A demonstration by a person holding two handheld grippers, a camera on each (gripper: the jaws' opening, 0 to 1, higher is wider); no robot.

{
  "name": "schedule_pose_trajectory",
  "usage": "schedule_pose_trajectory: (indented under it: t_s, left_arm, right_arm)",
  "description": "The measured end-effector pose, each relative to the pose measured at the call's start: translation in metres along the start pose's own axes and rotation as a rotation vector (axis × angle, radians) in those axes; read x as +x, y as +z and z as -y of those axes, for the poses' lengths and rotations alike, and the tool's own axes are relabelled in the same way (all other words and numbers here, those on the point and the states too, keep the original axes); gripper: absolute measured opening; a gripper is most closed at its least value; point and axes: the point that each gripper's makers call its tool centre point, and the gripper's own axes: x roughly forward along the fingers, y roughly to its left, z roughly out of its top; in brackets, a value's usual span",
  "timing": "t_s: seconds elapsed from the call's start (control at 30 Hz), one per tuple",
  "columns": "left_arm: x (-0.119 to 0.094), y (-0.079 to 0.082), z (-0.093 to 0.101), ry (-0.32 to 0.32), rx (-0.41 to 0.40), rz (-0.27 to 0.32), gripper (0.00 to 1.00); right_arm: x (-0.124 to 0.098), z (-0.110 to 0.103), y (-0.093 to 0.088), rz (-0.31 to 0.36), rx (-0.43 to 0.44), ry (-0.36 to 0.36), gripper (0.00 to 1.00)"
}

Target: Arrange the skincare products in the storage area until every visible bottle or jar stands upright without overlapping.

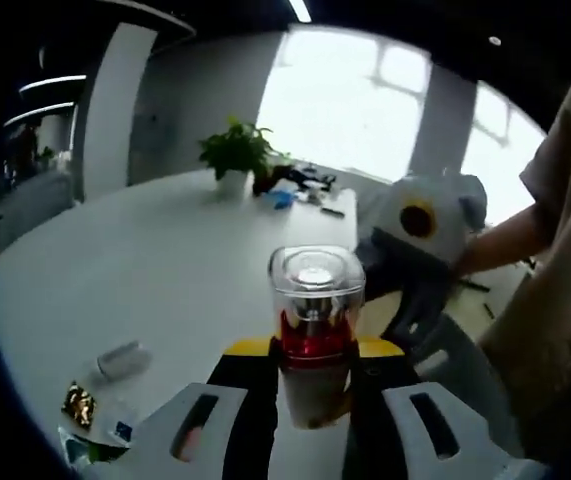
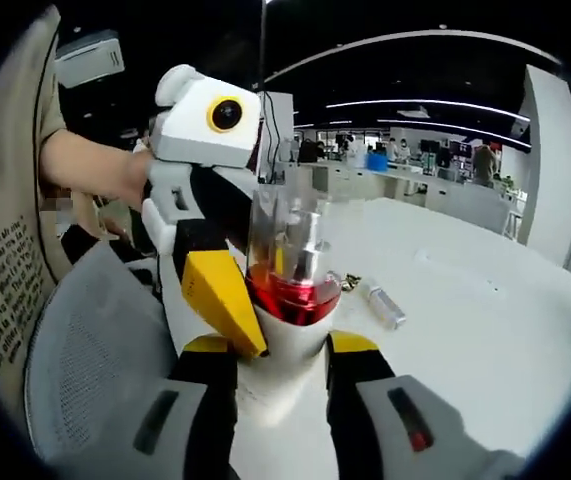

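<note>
In the left gripper view, a clear-capped red bottle (image 1: 315, 330) is clamped upright between the left gripper (image 1: 315, 352) jaws. In the right gripper view, the same bottle (image 2: 293, 275) is clamped by the right gripper (image 2: 283, 350), with the left gripper (image 2: 205, 190) gripping it from the left.

Both tools (image 2: 280, 360) grip upright red-filled bottle (image 2: 290, 275) above white table (image 2: 465, 330).

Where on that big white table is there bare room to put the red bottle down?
Bare room: the broad stretch of white table between the bottle and the potted plant. Crowded: the sachets lower left, the clutter behind the plant, and around the right gripper.
</note>
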Motion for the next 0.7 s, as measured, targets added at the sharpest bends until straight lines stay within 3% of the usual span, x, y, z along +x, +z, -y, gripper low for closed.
schedule_pose_trajectory:
  t_s: [0.23, 0.33, 0.7]
  left_arm:
    - [0.013, -0.019, -0.002, -0.021, 0.042, -0.05, 0.24]
    - [0.018, -0.024, -0.002, -0.032, 0.07, -0.073, 0.24]
    - [0.034, -0.034, -0.001, -0.073, 0.127, -0.111, 0.25]
  right_arm:
    - [0.007, 0.003, -0.024, -0.074, -0.056, -0.091, 0.35]
    - [0.008, 0.005, -0.032, -0.093, -0.049, -0.144, 0.35]
    - [0.004, 0.013, -0.05, -0.161, -0.037, -0.23, 0.34]
